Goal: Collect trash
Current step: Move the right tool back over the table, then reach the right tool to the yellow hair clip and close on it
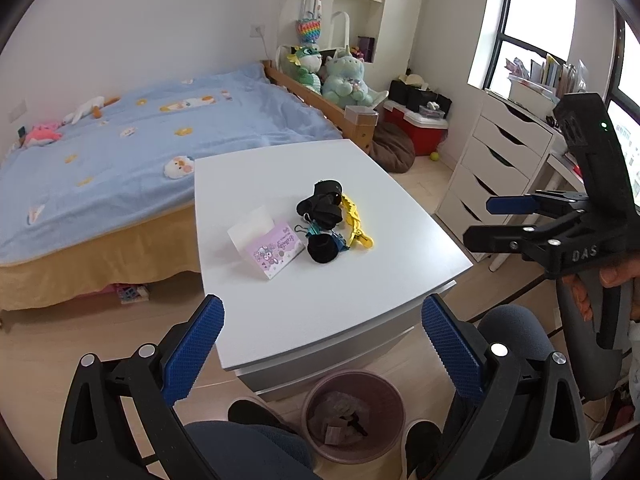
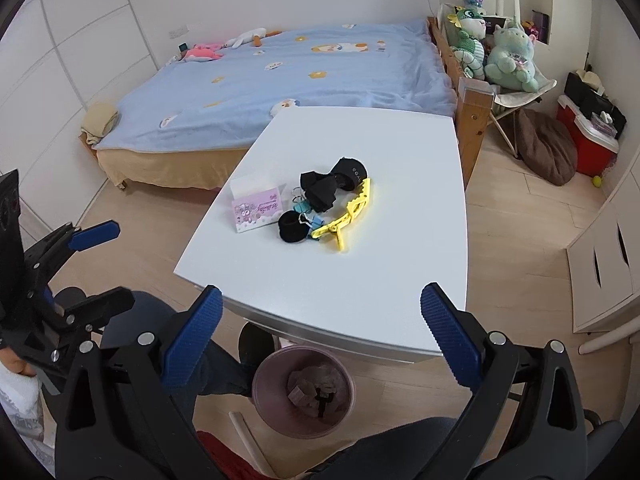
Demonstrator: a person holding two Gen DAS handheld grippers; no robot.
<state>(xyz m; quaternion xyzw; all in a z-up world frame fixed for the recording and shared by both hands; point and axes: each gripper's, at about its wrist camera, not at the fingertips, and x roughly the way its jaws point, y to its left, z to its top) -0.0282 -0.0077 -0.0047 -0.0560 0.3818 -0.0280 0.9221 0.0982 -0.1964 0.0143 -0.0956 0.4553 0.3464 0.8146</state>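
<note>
On the white table (image 1: pixel 320 300) (image 2: pixel 380 280) lies a small pile: a pink printed card (image 1: pixel 276 254) (image 2: pixel 256 212) with white paper (image 1: pixel 252 226) behind it, crumpled black fabric (image 1: pixel 322 204) (image 2: pixel 320 192), a black roll (image 1: pixel 322 249) (image 2: pixel 291 227), blue binder clips (image 1: pixel 308 230) (image 2: pixel 308 212) and a yellow clip (image 1: pixel 356 220) (image 2: pixel 352 212). A mauve bin (image 1: pixel 348 456) (image 2: pixel 304 432) holding some scraps stands on the floor under the table's near edge. My left gripper (image 1: pixel 324 344) (image 2: pixel 116 266) and right gripper (image 2: pixel 320 332) (image 1: pixel 486 220) both hover open and empty in front of the near edge.
A bed with a blue blanket (image 1: pixel 120 152) (image 2: pixel 280 80) adjoins the table's far side. White drawers (image 1: pixel 492 168) stand at the right, with a red cooler (image 2: pixel 588 148) and a brown cushion (image 2: pixel 548 152) beyond. The person's legs and shoes (image 1: pixel 256 412) flank the bin.
</note>
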